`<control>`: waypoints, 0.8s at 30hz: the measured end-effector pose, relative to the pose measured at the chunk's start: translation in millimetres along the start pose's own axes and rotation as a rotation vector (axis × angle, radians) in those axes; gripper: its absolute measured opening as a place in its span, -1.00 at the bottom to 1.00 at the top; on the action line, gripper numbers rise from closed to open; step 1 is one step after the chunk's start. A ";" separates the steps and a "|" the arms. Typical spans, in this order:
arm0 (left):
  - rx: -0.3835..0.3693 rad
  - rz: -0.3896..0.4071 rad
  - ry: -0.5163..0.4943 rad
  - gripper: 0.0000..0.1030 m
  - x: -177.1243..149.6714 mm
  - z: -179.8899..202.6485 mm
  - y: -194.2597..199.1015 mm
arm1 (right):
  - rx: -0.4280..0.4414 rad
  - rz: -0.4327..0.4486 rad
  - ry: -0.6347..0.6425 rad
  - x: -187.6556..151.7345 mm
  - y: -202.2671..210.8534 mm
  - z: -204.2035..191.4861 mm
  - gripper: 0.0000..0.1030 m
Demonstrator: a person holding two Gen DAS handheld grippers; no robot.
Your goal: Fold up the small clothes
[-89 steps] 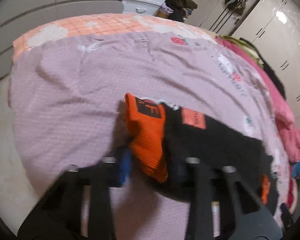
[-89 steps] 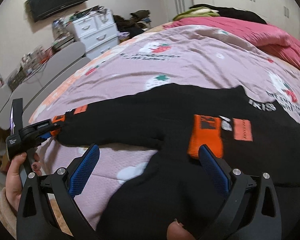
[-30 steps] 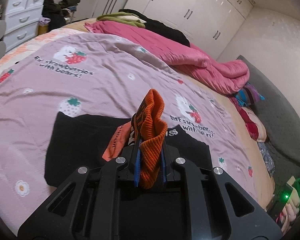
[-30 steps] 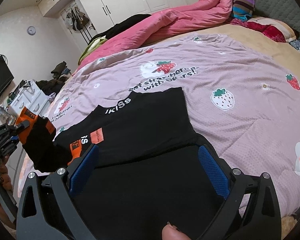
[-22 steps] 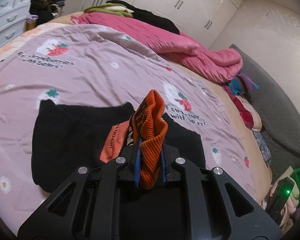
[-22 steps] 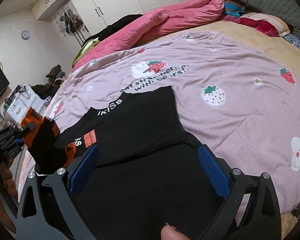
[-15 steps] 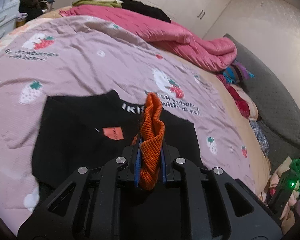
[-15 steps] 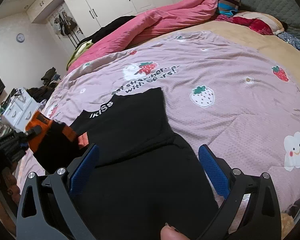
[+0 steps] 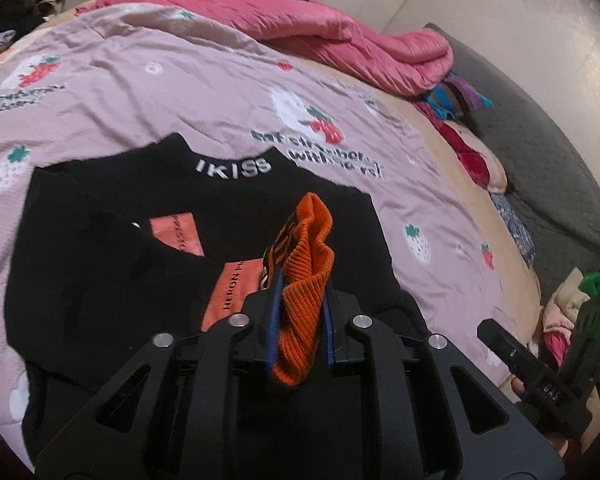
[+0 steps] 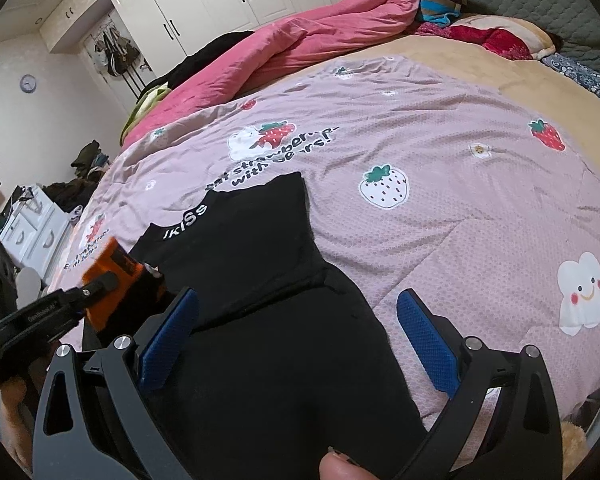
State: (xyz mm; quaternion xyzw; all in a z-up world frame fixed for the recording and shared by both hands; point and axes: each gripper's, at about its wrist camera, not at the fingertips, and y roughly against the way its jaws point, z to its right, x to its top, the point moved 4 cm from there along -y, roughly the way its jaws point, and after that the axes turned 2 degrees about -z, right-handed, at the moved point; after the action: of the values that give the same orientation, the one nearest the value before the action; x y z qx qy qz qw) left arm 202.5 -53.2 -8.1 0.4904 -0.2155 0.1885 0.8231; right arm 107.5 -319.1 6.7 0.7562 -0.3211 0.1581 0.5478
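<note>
A black sweater (image 9: 100,264) with "IKISS" on its collar and orange patches lies on the lilac strawberry blanket (image 9: 180,92). My left gripper (image 9: 298,292) holds the sleeve's orange ribbed cuff (image 9: 308,248) between its blue pads, low over the sweater's chest; its jaws are starting to open with the cuff still pinched. In the right wrist view that cuff (image 10: 112,264) and the left gripper (image 10: 96,284) sit at the left edge of the sweater (image 10: 260,248). My right gripper (image 10: 296,320) stands open over the sweater's lower part with nothing between its pads.
A pink quilt (image 10: 300,44) is bunched along the far side of the bed, with pillows (image 10: 496,36) at the head. White wardrobes (image 10: 220,4) line the wall and a white dresser (image 10: 32,232) stands at the left. A thumb tip (image 10: 340,468) shows at the bottom.
My left gripper has carried the orange cuff across and down over the sweater's body, folding the sleeve inward. The right gripper has stayed open and shifted only slightly.
</note>
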 end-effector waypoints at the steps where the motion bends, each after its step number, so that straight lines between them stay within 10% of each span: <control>1: -0.014 -0.020 -0.006 -0.74 -1.7 0.3 -3.9 | -0.001 -0.001 0.002 0.2 -0.1 -0.7 0.91; 10: -0.074 -0.051 -0.005 -0.17 -4.6 -7.8 -4.5 | 0.017 -0.042 0.048 -10.0 -13.7 -20.1 0.91; 17: 0.094 0.019 0.007 0.07 18.7 -54.9 13.5 | 0.096 -0.145 0.113 -32.8 -54.4 -59.3 0.88; 24: 0.218 0.099 0.062 0.28 46.2 -110.5 40.4 | 0.111 -0.220 0.101 -43.8 -96.3 -78.0 0.19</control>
State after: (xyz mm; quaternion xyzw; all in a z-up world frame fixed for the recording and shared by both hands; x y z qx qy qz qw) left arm 238.8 67.7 -0.9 0.5597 -0.1920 0.2663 0.7609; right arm 147.1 -214.3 -61.9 0.8070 -0.1990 0.1525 0.5347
